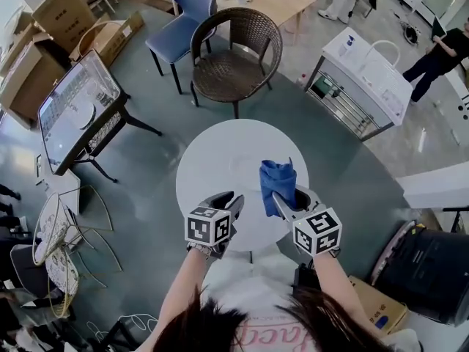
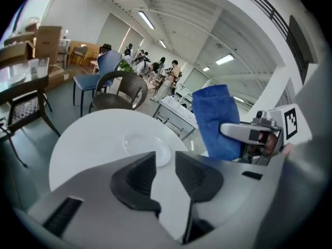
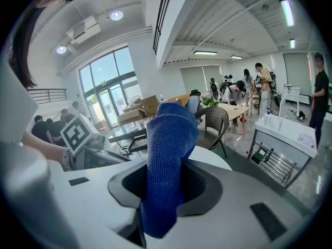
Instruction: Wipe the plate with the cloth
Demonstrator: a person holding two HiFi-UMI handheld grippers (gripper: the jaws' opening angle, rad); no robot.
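**Right gripper** (image 3: 165, 188): the jaws are clenched on a blue cloth (image 3: 168, 154). The cloth is pinched at mid-length. Its upper fold stands upright above the pads and its lower end hangs below them. In the head view this gripper (image 1: 282, 196) is held over the 5 o'clock edge of a round white table (image 1: 212, 160), with the cloth (image 1: 277, 178) rising from its tips.

**Left gripper** (image 2: 165, 173): the jaws are parted with a clear gap, and nothing is held between the dark pads – only the table top is seen through the gap. In the head view it (image 1: 233, 200) is positioned over the 6 o'clock edge of the table, just beside the right gripper.

**Plate** (image 1: 245, 169): a white plate lies flat at about the table's centre and is hard to separate from the white surface. From the left gripper view it (image 2: 145, 145) lies just beyond the jaw tips. The cloth (image 2: 215, 121) is held at its 3 o'clock side, raised and apart from it.

**Surroundings** – a dark wicker chair (image 1: 234, 53) stands at 12 o'clock of the table, with a blue chair (image 1: 183, 20) beyond it at 11 o'clock. A white cart (image 1: 366, 79) is seen at 2 o'clock. A tilted glass-topped stand (image 1: 77, 108) is noted at 10 o'clock, with cardboard boxes (image 1: 37, 57) beyond it.
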